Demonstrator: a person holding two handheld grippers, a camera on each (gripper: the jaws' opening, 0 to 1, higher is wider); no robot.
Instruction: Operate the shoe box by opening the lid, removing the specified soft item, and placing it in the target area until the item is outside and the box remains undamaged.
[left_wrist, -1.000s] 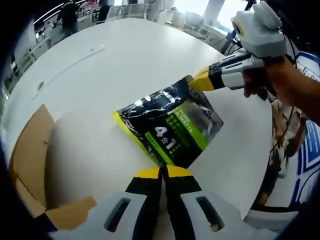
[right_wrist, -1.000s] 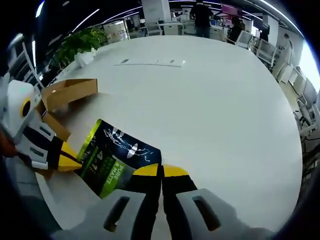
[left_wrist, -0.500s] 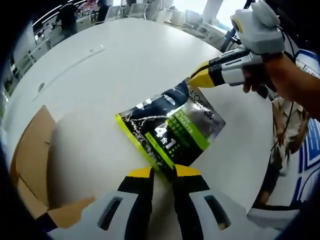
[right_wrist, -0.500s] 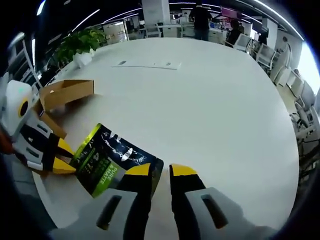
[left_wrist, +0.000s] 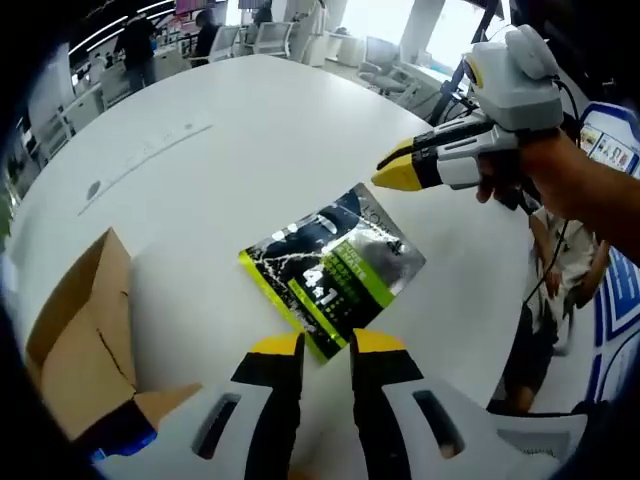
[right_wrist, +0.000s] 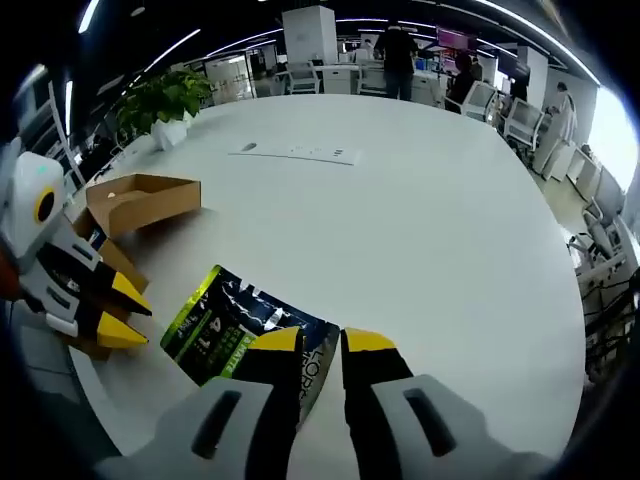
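An open-plan office — long ceiling light strips (right_wrist: 215, 40) run overhead, and rows of desks with office chairs (right_wrist: 522, 118) stretch across the background, where several people (right_wrist: 400, 55) stand among the workstations. The work happens on a big round white table (right_wrist: 420, 200), the meeting-room kind. A potted green plant (right_wrist: 165, 95) sits at its far edge — ordinary office decor.

Bright, even overhead light — window glare, edges fisheye-bent.

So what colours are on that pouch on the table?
Pouch: black with lime-green, clearest in left gripper view.
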